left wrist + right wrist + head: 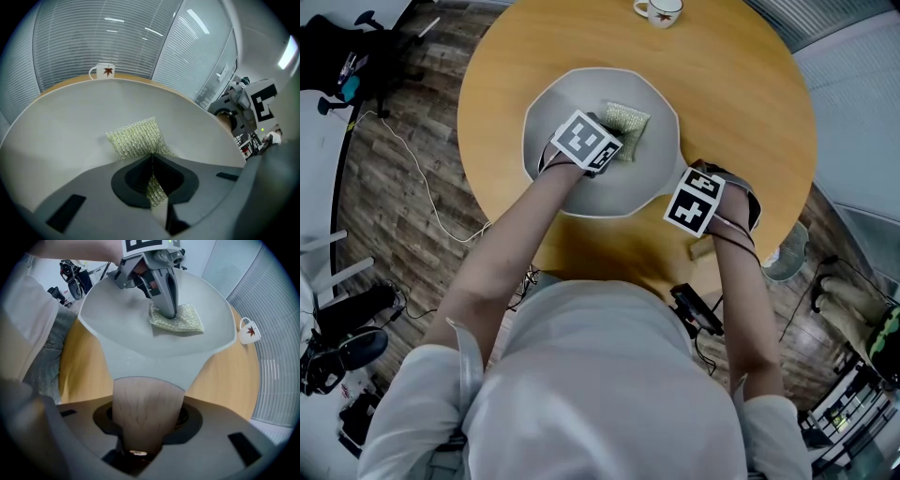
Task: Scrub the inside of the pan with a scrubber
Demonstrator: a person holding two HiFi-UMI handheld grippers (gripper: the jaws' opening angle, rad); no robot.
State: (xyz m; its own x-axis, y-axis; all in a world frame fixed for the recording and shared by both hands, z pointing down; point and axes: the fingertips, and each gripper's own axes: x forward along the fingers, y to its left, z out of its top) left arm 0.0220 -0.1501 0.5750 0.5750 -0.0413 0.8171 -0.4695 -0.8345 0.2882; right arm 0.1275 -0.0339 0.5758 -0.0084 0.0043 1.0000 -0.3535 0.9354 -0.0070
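A pale grey pan (546, 112) sits on the round wooden table, its wooden handle (146, 411) pointing toward me. My right gripper (143, 427) is shut on that handle, holding the pan (126, 341) steady. A yellow-green mesh scrubber (628, 122) lies on the pan's inner floor. My left gripper (609, 150) reaches into the pan and is shut on the scrubber's near corner (154, 187), pressing it against the pan's floor (70, 136). In the right gripper view the left gripper (169, 312) comes down from above onto the scrubber (180, 322).
A white mug with a red leaf print (660, 10) stands at the table's far edge. The table's rim (497, 202) is close on the pan's left. Cables and camera gear lie on the wood floor at the left (352, 61). A wire bin (787, 253) stands at the right.
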